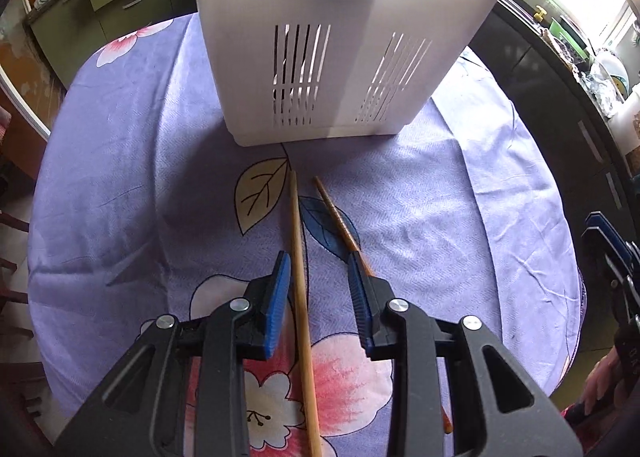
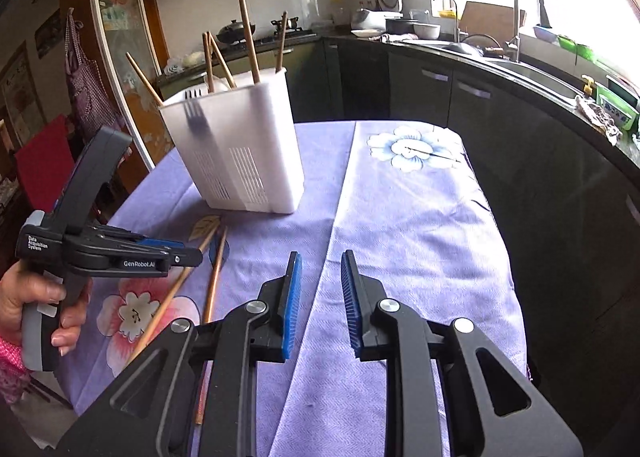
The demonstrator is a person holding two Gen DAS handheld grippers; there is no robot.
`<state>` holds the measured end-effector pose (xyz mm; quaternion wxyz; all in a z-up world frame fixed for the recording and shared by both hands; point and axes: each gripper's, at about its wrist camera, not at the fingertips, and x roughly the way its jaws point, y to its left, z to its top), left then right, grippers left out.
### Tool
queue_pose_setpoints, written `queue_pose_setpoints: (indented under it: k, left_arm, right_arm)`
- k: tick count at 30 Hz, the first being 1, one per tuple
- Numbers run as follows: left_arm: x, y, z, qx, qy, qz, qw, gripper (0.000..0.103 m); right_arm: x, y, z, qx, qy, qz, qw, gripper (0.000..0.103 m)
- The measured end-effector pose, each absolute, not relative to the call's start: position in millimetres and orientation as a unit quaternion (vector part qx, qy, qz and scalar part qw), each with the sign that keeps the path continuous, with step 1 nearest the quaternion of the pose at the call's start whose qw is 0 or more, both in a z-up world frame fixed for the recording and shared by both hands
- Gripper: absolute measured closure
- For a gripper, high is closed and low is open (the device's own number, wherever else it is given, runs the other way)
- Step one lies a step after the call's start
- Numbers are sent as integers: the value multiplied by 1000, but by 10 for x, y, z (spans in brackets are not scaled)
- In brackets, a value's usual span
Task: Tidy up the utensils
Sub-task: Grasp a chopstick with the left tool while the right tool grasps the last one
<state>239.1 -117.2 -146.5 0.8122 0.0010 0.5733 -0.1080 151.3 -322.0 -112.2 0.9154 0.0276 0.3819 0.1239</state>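
Left gripper (image 1: 318, 293): lower centre of the left wrist view, jaws parted, pads clear of anything. The pale chopstick (image 1: 300, 277) runs up between them, close to the left pad; no pad presses on it.

Dark chopstick (image 1: 338, 219): just right of the pale one, slanting up-left, its lower part passing behind the right pad. The two sticks lie near each other on the purple floral cloth (image 1: 120, 177), tips pointing at the holder.

White slotted holder (image 1: 320, 57): upper centre, standing upright on the cloth beyond the stick tips. In the right wrist view it already carries several chopsticks and a fork.

Right gripper (image 2: 320, 297): lower centre of its own view, jaws apart, nothing between them, over bare cloth.

Step in hand, as judged: pick up the pale chopstick with the left gripper. To do it well, centre the stick between the pads, lower until they flank it, and close squarely so the thin round shaft does not roll out. Keep the right pad off the dark stick, or both may be pinched.

Room: open cloth right of the sticks, and a gap between stick tips and holder. The table edge (image 2: 496, 217) drops off at right; the holder's rim is crowded with leaning sticks.
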Motion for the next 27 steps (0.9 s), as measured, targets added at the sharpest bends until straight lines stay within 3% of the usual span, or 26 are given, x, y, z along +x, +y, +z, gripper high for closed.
queue_pose_setpoints:
  k: [12,16,27]
  left_arm:
    - [2497,-1264,-1590,32,580,-84,810,75]
    - [2486,-1294,-1593,46,575,-77,814,97]
    - [2412,-1055,-1419,32,557,-80,826,97]
  right_arm:
    - [1671,-3114,-1318,35,405,138,903,82]
    - [1674,-3094,-1316,36,408,139,902,82]
    - [1697,-3018,-1353,27,417,141,897,81]
